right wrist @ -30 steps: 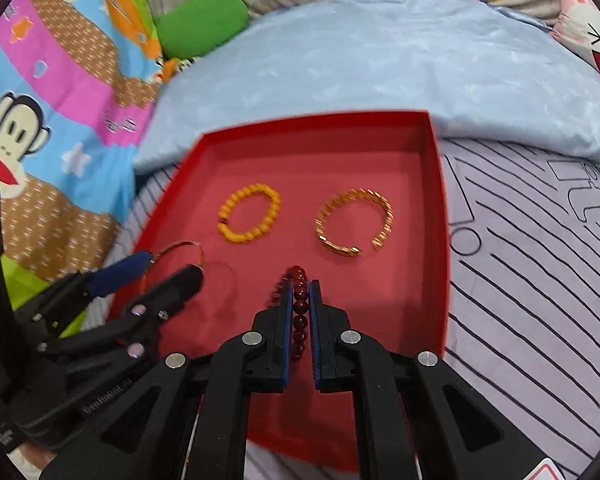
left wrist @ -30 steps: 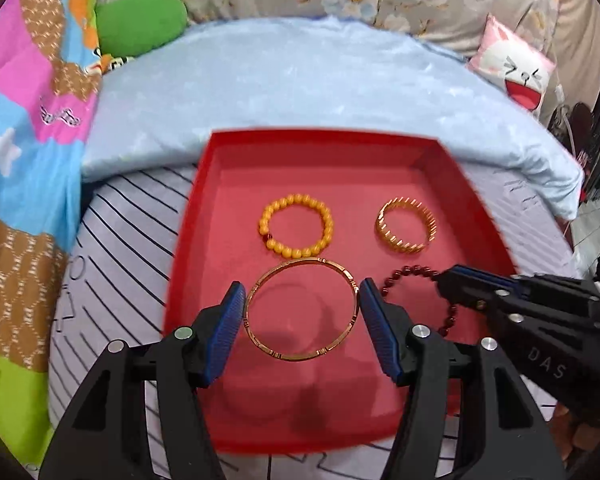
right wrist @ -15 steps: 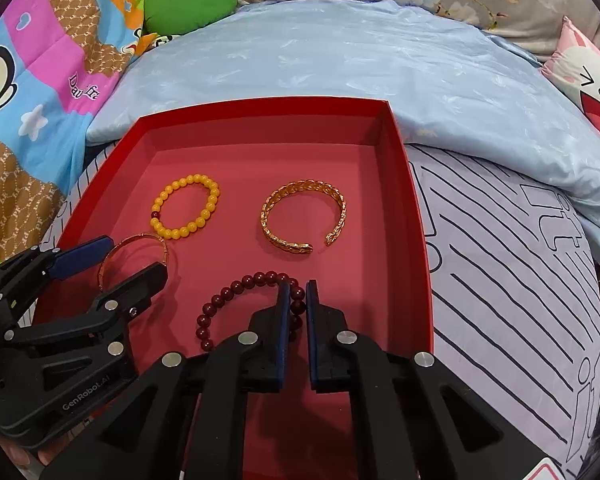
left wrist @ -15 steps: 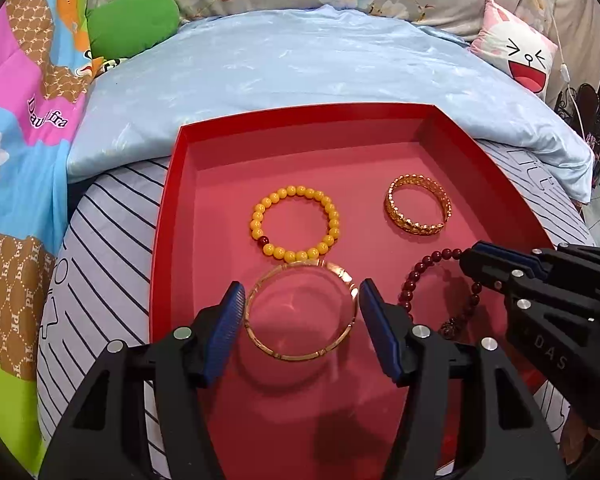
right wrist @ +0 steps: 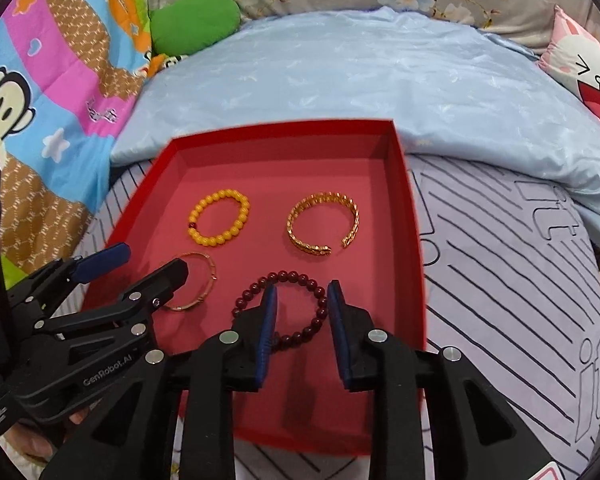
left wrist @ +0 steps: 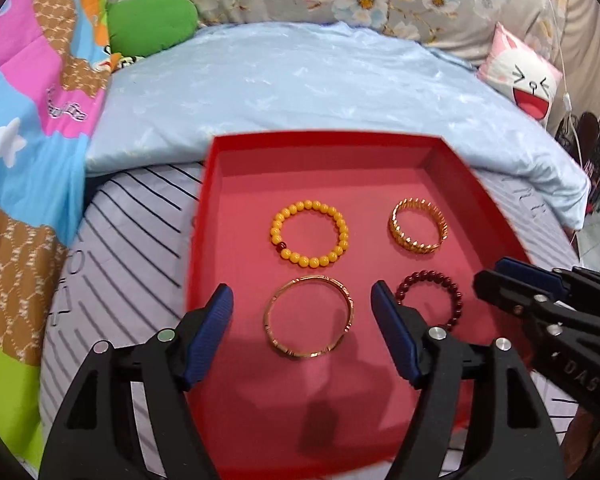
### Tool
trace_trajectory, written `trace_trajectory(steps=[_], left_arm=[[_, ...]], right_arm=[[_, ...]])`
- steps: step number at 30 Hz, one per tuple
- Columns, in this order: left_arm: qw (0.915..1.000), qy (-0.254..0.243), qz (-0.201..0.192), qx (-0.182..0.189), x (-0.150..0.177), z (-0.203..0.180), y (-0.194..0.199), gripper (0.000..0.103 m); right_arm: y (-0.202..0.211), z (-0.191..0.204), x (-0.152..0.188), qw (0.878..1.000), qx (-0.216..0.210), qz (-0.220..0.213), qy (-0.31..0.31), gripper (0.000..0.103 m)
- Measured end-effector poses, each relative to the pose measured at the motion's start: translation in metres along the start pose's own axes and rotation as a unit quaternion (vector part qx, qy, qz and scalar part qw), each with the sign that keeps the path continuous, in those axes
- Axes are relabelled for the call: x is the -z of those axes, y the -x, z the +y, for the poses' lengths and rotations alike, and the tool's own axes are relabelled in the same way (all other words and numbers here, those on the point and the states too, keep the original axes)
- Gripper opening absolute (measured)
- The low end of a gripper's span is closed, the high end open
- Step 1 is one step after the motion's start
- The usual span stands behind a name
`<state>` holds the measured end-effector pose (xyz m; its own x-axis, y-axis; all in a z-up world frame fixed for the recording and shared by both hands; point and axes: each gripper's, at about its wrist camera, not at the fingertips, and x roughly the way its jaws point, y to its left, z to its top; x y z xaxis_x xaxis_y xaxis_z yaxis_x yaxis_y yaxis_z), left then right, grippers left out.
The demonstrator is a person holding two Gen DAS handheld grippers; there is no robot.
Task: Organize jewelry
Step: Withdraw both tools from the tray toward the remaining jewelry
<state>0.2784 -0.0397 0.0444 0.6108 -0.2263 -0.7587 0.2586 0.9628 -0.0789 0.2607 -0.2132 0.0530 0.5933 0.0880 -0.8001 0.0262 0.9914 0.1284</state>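
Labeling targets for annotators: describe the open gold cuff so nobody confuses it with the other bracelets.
Find the red tray on the bed. Four bracelets lie in it, two rows; the gold cuff is in the far row, right side. It alone has chunky gold links and a gap in its ring.

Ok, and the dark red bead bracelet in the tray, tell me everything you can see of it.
The dark red bead bracelet is a closed loop of round, glossy maroon beads, seemingly strung on a hidden cord. It lies flat on the floor of the red tray, in the near right corner of the four pieces, in front of the gold cuff and right of the thin gold bangle. The right gripper is open; its fingertips overlap the loop's near part in view, so contact there cannot be judged.
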Motion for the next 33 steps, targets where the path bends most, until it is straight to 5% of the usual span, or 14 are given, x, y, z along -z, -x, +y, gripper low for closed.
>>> trace_trajectory(steps=[15,33], left_arm=[[0.9994,0.024,-0.01,-0.022,0.064,0.008,0.089,0.071],[0.9978,0.049,0.03,-0.032,0.145,0.005,0.103,0.071]], right_arm=[[0.091,-0.001,0.068,1.0,-0.007,-0.013,-0.001,0.029],[0.094,0.022,0.17,0.998,-0.024,0.053,0.036,0.029]])
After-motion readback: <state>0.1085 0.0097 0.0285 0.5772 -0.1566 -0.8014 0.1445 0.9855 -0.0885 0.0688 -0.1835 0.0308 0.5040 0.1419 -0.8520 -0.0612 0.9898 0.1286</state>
